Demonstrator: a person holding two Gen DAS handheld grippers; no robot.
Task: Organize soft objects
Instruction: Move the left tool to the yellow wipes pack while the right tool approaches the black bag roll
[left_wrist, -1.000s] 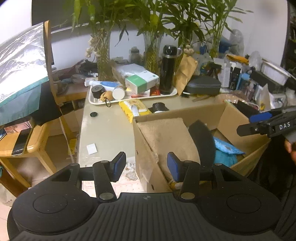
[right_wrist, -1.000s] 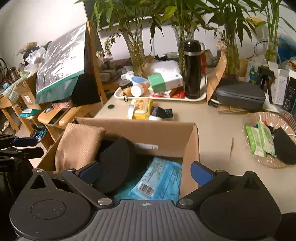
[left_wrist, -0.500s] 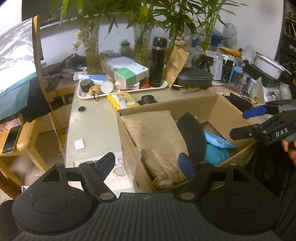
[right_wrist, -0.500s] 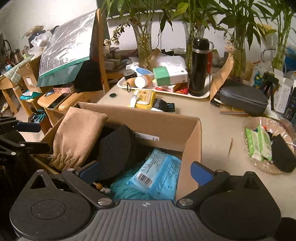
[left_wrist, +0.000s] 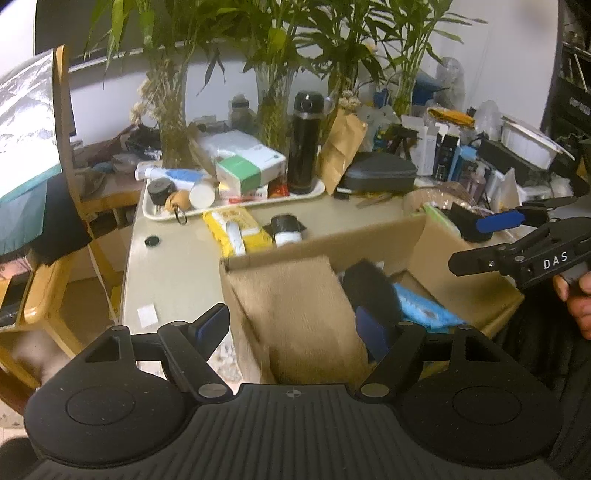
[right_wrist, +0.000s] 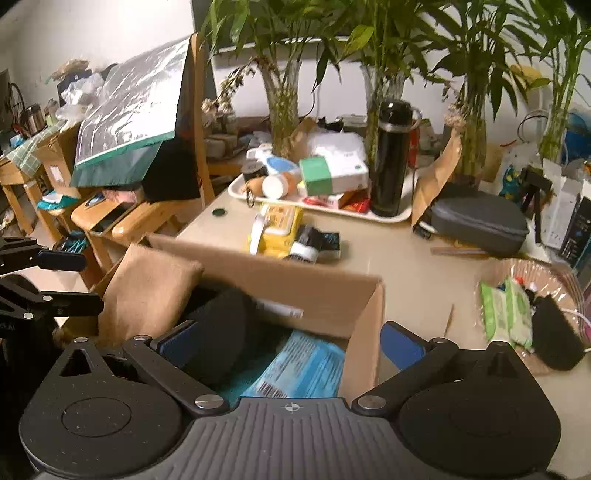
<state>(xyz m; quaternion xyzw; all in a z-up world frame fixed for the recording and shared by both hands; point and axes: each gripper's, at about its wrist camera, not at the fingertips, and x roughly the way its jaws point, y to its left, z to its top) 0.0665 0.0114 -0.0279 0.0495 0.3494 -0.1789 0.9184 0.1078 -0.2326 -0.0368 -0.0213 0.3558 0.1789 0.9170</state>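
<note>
An open cardboard box (left_wrist: 373, 234) (right_wrist: 310, 291) stands at the table's near edge. Inside it a tan cloth pouch (left_wrist: 295, 306) (right_wrist: 147, 291) leans at the left. A round black soft pad (left_wrist: 373, 291) (right_wrist: 218, 339) sits beside it, and a blue plastic packet (left_wrist: 421, 310) (right_wrist: 303, 369) lies on teal fabric. My left gripper (left_wrist: 291, 328) is open and empty, its fingers straddling the box's left wall and the pouch. My right gripper (right_wrist: 288, 343) is open and empty over the box's right part; it also shows in the left wrist view (left_wrist: 517, 240).
A white tray (right_wrist: 325, 206) with a black flask (right_wrist: 391, 158), bottles and boxes stands behind the box. A yellow wipes pack (right_wrist: 275, 229) lies before it. A grey case (right_wrist: 480, 225) and a wicker basket (right_wrist: 524, 269) with green packs are at the right. A wooden chair (right_wrist: 147, 218) stands left.
My left gripper has opened wider and moved over the box's left wall and the pouch. My right gripper has shifted slightly and stays open over the box.
</note>
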